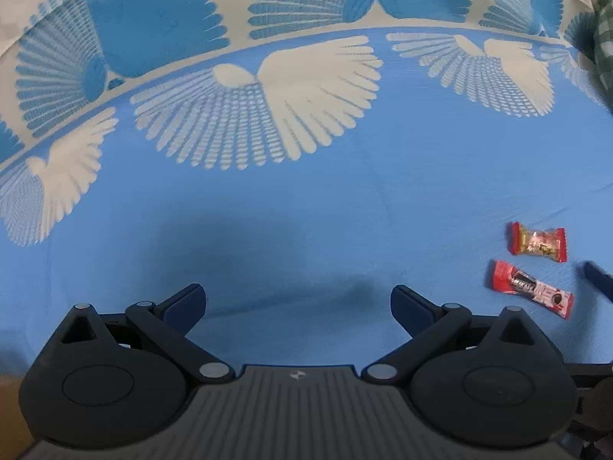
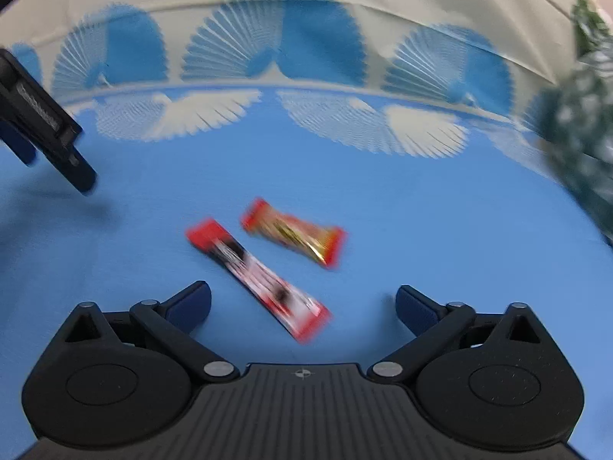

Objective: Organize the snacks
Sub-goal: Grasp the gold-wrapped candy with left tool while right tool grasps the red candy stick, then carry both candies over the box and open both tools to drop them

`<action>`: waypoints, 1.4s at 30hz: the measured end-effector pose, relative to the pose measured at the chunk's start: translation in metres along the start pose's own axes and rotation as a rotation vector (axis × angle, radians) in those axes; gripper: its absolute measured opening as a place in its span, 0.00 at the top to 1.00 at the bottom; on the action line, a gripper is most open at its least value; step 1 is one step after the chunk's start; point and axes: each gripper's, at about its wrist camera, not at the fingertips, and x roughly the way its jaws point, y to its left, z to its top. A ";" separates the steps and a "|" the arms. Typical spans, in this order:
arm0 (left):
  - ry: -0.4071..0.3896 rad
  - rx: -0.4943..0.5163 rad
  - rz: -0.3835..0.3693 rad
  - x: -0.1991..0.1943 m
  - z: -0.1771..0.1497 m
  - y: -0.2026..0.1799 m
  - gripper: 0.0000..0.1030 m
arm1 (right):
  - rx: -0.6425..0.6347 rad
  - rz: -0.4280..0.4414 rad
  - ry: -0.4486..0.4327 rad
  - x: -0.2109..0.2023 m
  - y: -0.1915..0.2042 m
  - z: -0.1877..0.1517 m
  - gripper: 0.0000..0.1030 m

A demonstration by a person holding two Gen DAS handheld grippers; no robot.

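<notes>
Two wrapped snacks lie on a blue cloth. A long red and white bar (image 2: pixel 258 274) lies slanted just ahead of my right gripper (image 2: pixel 302 303), its near end between the open fingers. A shorter red and gold snack (image 2: pixel 295 237) lies just beyond it. Both also show at the right of the left wrist view: the long bar (image 1: pixel 530 287) and the gold snack (image 1: pixel 536 243). My left gripper (image 1: pixel 297 301) is open and empty over bare cloth, well left of the snacks. The left gripper also shows at the left edge of the right wrist view (image 2: pixel 46 130).
The blue cloth (image 1: pixel 306 211) has a cream border with blue fan patterns at the back (image 1: pixel 306 0). A green and white checked thing (image 2: pixel 586 122) sits at the far right. A fingertip of the right gripper (image 1: pixel 597 278) shows at the right edge.
</notes>
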 end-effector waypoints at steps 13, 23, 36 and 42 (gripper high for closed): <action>-0.199 0.471 -0.276 -0.001 0.029 -0.131 0.00 | 0.265 -0.198 0.044 -0.095 -0.021 -0.068 0.92; -0.116 0.592 -0.337 0.021 0.016 -0.168 0.58 | 0.373 -0.209 -0.001 -0.090 -0.034 -0.077 0.92; -0.076 0.254 -0.371 -0.042 -0.087 -0.049 0.86 | 0.544 -0.193 0.023 -0.135 0.048 -0.090 0.93; -0.147 0.143 -0.320 -0.121 -0.136 0.020 0.86 | 0.576 -0.129 0.010 -0.180 0.091 -0.071 0.93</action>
